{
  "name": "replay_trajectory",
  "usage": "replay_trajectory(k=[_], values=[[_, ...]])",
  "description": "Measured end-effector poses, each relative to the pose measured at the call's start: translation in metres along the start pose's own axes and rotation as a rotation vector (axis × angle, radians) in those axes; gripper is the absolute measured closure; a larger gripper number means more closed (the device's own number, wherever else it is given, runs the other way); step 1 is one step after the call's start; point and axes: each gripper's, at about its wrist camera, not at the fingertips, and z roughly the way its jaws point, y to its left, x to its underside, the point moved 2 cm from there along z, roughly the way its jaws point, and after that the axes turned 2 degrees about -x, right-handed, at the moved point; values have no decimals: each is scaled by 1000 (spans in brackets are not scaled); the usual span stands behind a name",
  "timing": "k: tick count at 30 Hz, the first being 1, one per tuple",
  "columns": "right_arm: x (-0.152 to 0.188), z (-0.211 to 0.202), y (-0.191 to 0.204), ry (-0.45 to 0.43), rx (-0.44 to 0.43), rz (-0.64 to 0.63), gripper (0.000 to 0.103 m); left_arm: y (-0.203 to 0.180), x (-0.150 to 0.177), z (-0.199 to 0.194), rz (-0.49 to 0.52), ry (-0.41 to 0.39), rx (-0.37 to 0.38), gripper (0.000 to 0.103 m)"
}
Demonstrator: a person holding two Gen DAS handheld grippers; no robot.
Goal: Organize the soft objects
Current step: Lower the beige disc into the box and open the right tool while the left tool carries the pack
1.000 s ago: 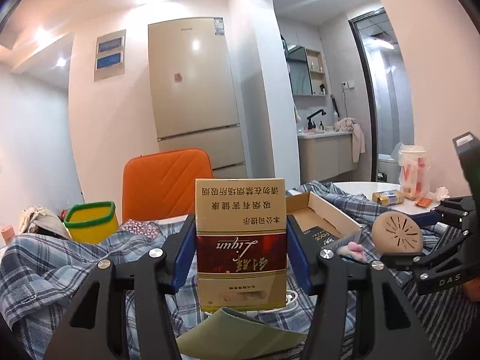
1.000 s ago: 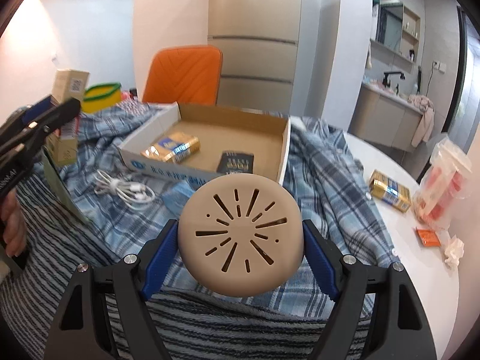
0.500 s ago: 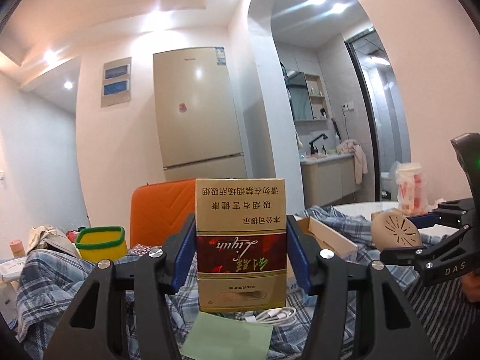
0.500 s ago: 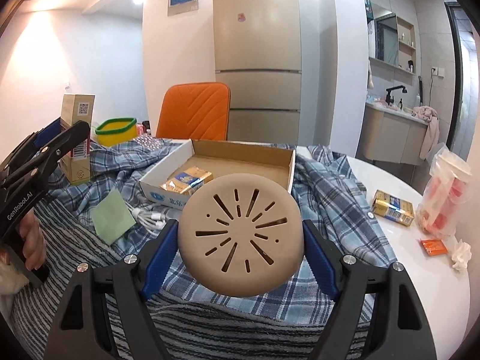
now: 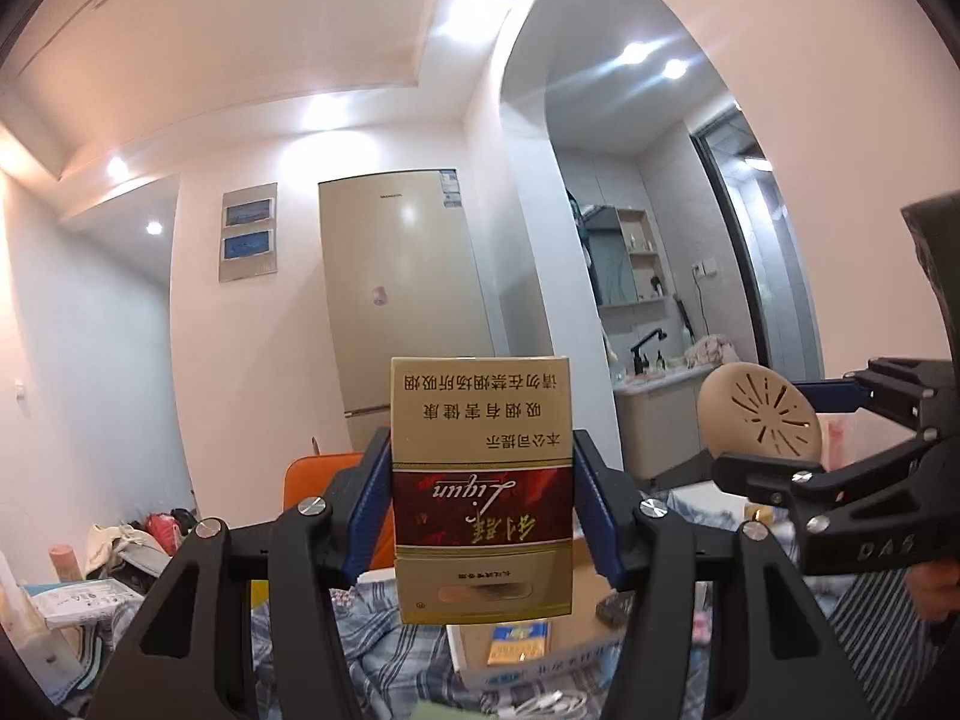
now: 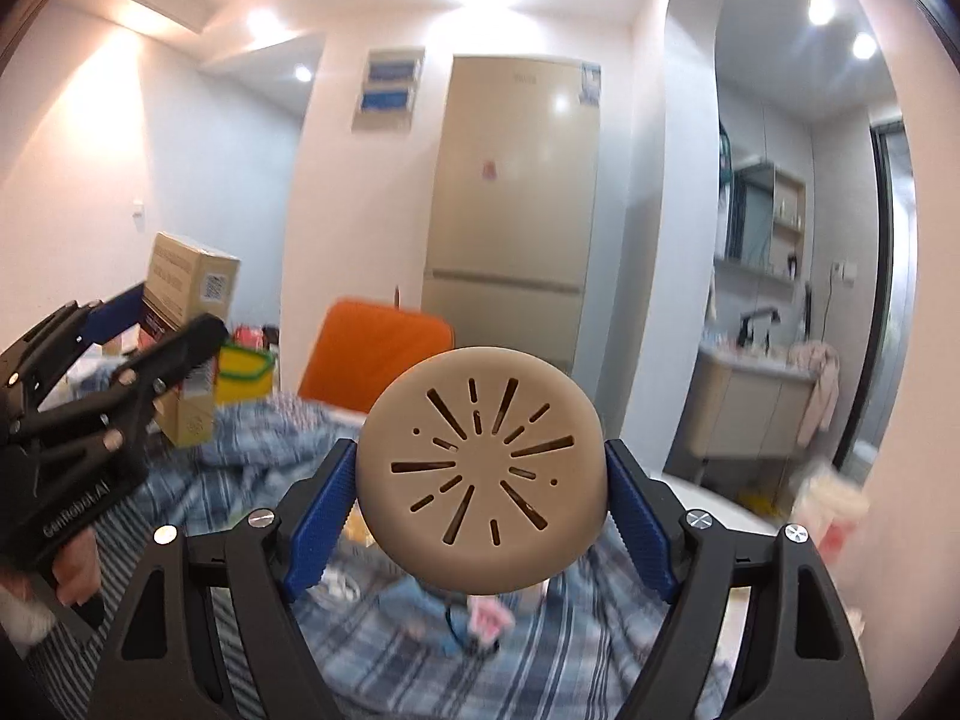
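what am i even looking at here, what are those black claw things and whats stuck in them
There is no robot here: a person holds a handheld gripper in each hand, and each picture comes from a fisheye camera mounted on one, looking forward between its two blue-padded fingers.

In the left camera's picture, the left gripper clamps a gold and dark red cigarette pack, printed side upside down. The right gripper shows at that picture's right edge.

In the right camera's picture, the right gripper squeezes a round beige disc with slotted holes.

Below lie a rumpled blue plaid cloth and an open cardboard box. Behind stand an orange chair and a beige fridge.
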Motion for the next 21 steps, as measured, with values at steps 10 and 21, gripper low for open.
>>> replay_trajectory(k=[10, 21], values=[[-52, 24, -5, -72, 42, 38, 21, 6, -35, 44, -73, 38, -30, 48], [-81, 86, -33, -34, 147, 64, 21, 0, -38, 122, -115, 191, -65, 48]])
